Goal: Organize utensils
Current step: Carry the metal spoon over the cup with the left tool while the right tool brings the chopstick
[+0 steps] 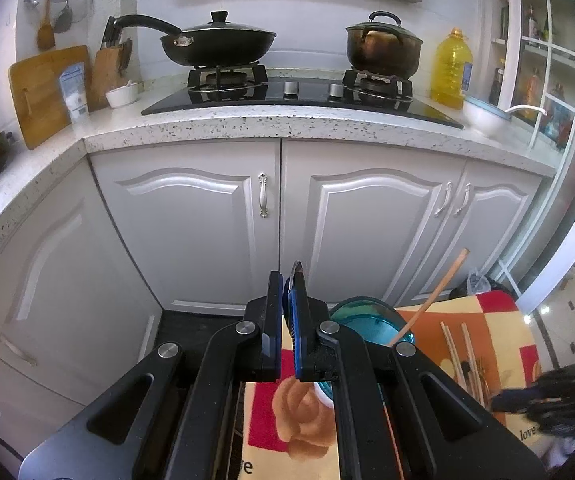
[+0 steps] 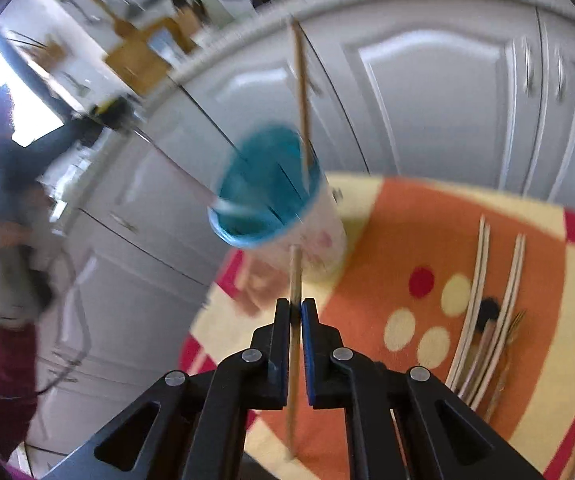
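My right claw (image 2: pixel 296 312) is nearest the lens, its black jaws pinching a thin wooden chopstick (image 2: pixel 294 352) partway along its length. My left claw (image 1: pixel 287 300) is pressed together on something thin, seemingly the rim of a tall cup with a blue inside and pale outer wall (image 2: pixel 279 200), though I cannot tell for sure. The cup stands on a patterned cloth of orange, cream and red (image 2: pixel 407 240) covering the tabletop, and one slim wooden stick (image 1: pixel 431 300) already leans inside it. The chopstick looks light, stiff and smooth, so it may swivel between my pads; a grip nearer its middle would steady it. The cup seems light and easy to tip. More chopsticks and a fork (image 2: pixel 483 312) lie on the cloth to the right, well apart from the cup. White cupboard doors (image 2: pixel 427 100) rise behind, not in my way.
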Demonstrator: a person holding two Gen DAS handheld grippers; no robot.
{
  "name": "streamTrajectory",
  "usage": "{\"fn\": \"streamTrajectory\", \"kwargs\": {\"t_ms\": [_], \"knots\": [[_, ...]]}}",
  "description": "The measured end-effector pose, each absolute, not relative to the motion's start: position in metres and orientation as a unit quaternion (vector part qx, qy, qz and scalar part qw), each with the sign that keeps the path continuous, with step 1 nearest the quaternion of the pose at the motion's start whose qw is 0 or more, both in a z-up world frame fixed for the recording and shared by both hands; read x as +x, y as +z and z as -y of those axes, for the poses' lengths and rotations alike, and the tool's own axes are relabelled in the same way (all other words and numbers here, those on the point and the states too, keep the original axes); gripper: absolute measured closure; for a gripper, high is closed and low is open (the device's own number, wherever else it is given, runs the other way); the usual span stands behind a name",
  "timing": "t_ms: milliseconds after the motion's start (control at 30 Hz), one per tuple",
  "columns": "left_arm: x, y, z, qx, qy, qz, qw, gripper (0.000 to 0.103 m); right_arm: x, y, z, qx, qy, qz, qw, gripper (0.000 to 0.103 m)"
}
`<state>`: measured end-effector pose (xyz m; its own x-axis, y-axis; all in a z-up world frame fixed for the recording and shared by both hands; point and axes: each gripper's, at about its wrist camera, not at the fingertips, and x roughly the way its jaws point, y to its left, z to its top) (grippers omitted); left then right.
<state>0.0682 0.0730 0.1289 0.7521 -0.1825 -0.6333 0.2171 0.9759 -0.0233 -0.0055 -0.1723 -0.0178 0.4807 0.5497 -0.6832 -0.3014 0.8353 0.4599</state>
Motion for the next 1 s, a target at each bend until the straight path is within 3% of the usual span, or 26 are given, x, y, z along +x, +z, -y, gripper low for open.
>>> {"fn": "streamTrajectory", "kwargs": {"t_ms": [600,1000], "knots": [[0.089,0.112,-0.054,0.062,-0.068,-0.335,0.938,0.101,-0.014,0.139,0.157,0.071,0.305,-0.319,0.894,0.098],[0.105,0.082,-0.021,0.112,-0.054,-0.332,0.935,0.101,0.052,0.147,0.146,0.057,0.266,-0.317,0.909,0.098]]}}
